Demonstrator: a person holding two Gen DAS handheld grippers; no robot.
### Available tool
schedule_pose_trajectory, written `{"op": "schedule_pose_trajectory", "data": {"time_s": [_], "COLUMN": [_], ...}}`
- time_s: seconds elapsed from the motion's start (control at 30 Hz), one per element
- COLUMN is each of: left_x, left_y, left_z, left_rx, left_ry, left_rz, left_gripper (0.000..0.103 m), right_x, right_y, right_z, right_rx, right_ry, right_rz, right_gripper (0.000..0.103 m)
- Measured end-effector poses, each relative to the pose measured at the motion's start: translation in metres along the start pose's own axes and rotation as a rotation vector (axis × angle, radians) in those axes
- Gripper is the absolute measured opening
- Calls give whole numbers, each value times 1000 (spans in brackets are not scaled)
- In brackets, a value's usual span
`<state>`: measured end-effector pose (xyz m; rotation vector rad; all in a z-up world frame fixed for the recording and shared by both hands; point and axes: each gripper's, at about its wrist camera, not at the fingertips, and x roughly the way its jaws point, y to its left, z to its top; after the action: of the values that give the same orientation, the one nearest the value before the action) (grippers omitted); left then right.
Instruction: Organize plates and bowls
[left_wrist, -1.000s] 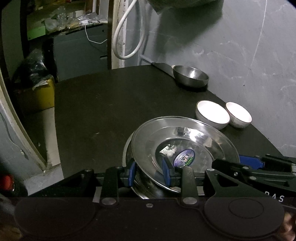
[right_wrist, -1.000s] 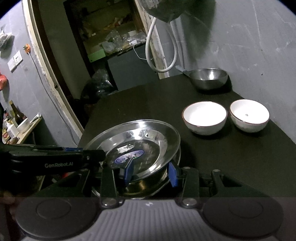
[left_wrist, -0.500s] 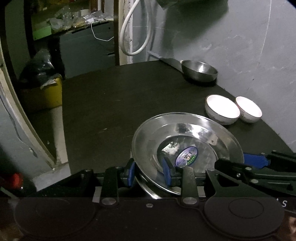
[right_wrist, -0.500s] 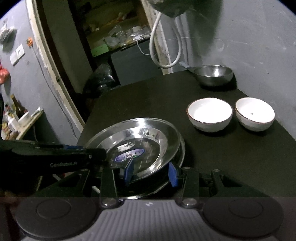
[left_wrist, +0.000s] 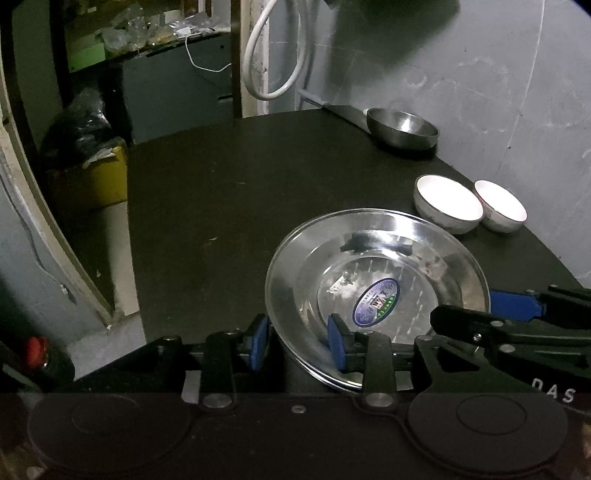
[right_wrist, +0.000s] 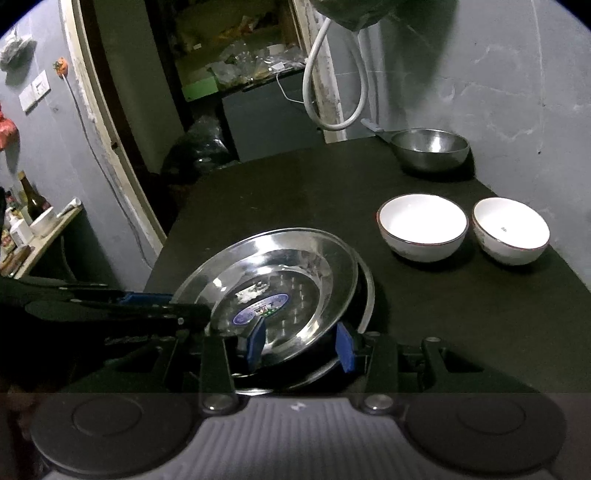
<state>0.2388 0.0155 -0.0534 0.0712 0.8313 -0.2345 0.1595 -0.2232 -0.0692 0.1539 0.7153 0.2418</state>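
Steel plate (left_wrist: 376, 291), shiny, with a blue oval sticker (left_wrist: 376, 302) at its centre, sits tilted on a second plate (right_wrist: 365, 291) at the black table's (left_wrist: 229, 206) near edge. Left gripper (left_wrist: 299, 341) is opening around its rim; right gripper (right_wrist: 301, 341) straddles the opposite rim, pads apart.
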Motion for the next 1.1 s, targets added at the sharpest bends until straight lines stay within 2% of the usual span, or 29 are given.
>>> {"op": "schedule_pose_trajectory", "data": {"time_s": [0.07, 0.13, 0.2, 0.3, 0.4, 0.5, 0.63, 0.8, 0.97, 1.1], "left_x": [-4, -10, -21, -46, -76, -113, -166, -216, -226, -224], "left_y": [0, 1, 4, 9, 13, 16, 17, 26, 28, 23], "left_z": [0, 0, 1, 1, 1, -3, -10, -21, -36, -36], "left_rx": [-3, -4, -13, -16, -16, -25, -4, -51, -116, -169], "left_ry": [0, -6, -20, -57, -93, -148, -251, -372, -389, -387], "left_rz": [9, 26, 58, 80, 90, 65, 18, -42, -83, -124], "left_gripper": [42, 53, 71, 83, 93, 99, 102, 102, 102, 102], "right_x": [1, 1, -1, -10, -32, -66, -128, -209, -270, -291], "right_y": [4, 6, 5, 2, 3, 5, 7, 3, 4, 12], "right_z": [0, 1, 1, 3, 4, 0, -12, -20, -4, 18], "right_rx": [-18, -17, 2, 27, 58, 79, 102, 117, 103, 74], "right_ry": [-2, 4, 2, -24, -72, -128, -177, -213, -251, -297], "right_rz": [-18, -35, -45, -62, -85, -101, -113, -155, -219, -296], "right_gripper": [55, 62, 66, 74, 81, 86, 95, 98, 101, 103]}}
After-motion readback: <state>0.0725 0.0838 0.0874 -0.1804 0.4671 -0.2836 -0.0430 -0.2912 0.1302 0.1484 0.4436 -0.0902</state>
